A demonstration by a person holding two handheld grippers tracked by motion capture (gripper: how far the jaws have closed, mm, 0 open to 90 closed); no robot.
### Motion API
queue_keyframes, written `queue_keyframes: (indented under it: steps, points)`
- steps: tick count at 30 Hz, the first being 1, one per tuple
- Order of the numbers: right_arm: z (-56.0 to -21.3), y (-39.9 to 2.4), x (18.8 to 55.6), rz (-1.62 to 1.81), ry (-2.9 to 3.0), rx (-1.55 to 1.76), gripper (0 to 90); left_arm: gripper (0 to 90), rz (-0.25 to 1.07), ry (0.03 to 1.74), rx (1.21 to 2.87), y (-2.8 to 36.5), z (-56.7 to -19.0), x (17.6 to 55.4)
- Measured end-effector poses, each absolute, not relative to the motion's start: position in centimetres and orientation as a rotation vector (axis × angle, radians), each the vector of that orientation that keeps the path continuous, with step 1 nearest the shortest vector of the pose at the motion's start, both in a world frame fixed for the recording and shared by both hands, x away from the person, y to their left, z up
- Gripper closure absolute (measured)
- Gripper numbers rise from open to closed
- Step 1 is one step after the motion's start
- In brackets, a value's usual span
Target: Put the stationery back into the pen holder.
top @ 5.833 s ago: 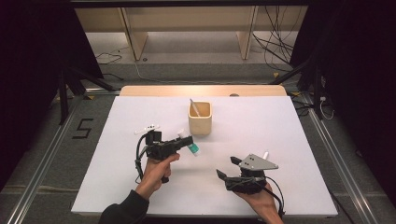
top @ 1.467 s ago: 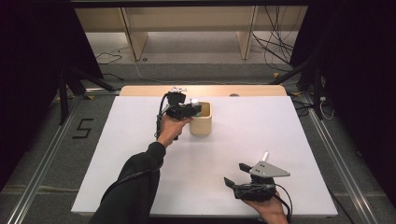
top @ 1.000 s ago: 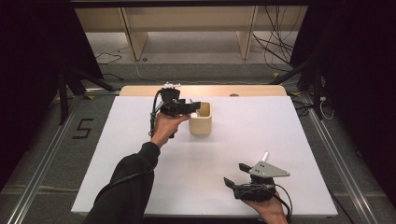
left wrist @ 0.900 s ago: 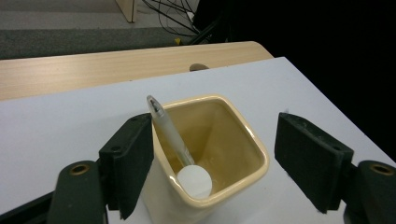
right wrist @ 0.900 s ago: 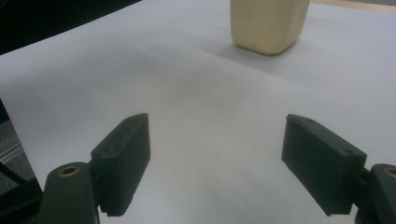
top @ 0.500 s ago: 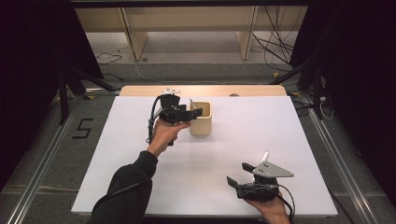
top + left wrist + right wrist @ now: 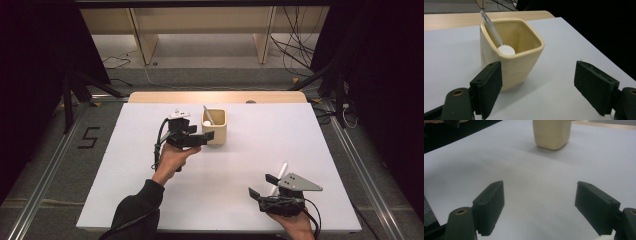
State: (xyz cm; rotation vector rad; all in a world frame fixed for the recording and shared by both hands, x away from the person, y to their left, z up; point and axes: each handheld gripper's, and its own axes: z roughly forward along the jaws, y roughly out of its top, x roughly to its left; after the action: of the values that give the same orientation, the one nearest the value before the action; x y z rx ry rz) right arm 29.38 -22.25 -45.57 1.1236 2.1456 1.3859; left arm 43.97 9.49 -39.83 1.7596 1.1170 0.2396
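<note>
White tabletop [image 7: 150, 200], dark room beyond: left gripper [image 7: 207, 136] has just been opening, jaws wide with nothing between them, beside the cream cup [image 7: 215, 126] holding a pen [image 7: 491, 28] and a white-capped item [image 7: 506, 50]. Drop-off looks done; pulling clear comes next. Right gripper [image 7: 261, 186] rests open near the table's front edge.

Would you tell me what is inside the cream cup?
The cream cup holds a slanting translucent pen and a white round cap; whatever lies below them is hidden.
</note>
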Motion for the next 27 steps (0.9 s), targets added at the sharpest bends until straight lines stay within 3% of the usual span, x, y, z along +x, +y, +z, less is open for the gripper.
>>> queue_keyframes:
  steps: [16, 27]
  points:
    - [-45.6, -24.9, 29.1, 1.356, 2.045, 1.225, 23.8, 22.4, 0.239, 1.099, 1.794, 9.7, -42.1, 41.0]
    - [-45.4, -26.0, 28.9, 1.325, 1.993, 1.247, 23.4, 21.8, 0.232, 1.04, 1.866, 7.6, -43.1, 39.0]
